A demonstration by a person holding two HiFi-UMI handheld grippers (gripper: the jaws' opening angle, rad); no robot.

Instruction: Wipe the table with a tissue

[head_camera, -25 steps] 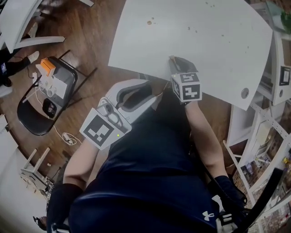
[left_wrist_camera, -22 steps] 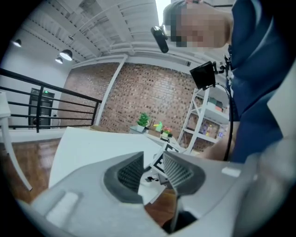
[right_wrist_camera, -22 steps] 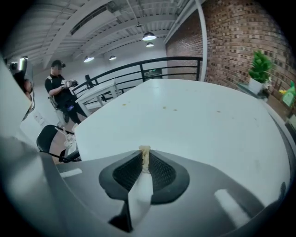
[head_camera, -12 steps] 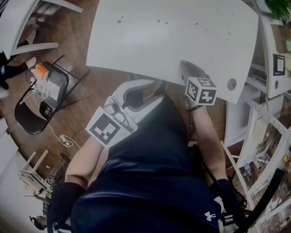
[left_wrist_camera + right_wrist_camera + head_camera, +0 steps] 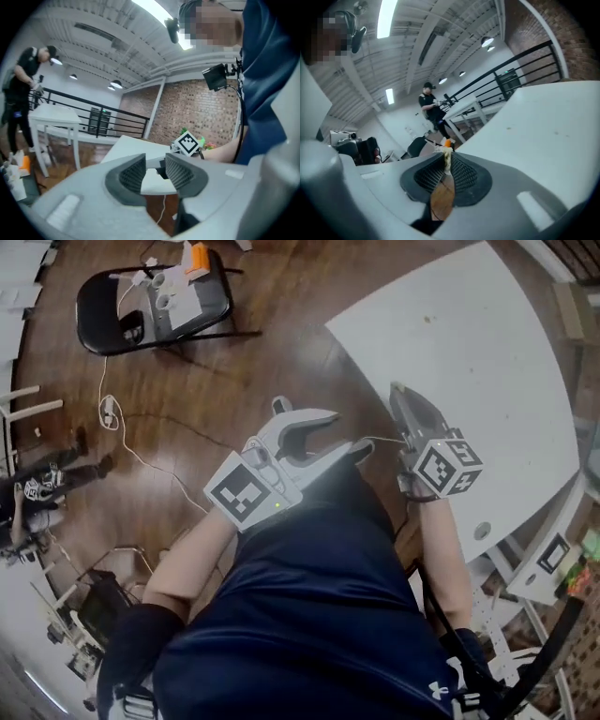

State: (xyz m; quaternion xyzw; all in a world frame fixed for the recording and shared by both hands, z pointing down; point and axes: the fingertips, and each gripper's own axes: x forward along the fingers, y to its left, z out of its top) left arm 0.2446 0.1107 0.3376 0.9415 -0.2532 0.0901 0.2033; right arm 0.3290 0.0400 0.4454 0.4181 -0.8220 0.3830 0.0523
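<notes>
A: While rushing this one through: left gripper (image 5: 352,432) state?

B: Open, pads well apart, nothing between them (only table top and the other gripper's marker cube seen through the gap). Held over the wooden floor (image 5: 234,371), close to the white table (image 5: 469,362).

A: And right gripper (image 5: 394,390)?

B: Nearly closed, just a narrow slit at the tips. Thin pale sliver (image 5: 447,161) in that slit; can't tell whether tissue or background. Tips right at the table's near edge.

A: Table itself?

B: Right side of head view, ahead of both grippers, small brown specks on top.

A: Rest, quick?

B: Black folding chair (image 5: 103,306) well away across the floor, orange box (image 5: 194,256) and white gear on the seat. White cable (image 5: 105,409) trailing on the floor below it. Person in black (image 5: 430,110) standing far back beside another white table.
</notes>
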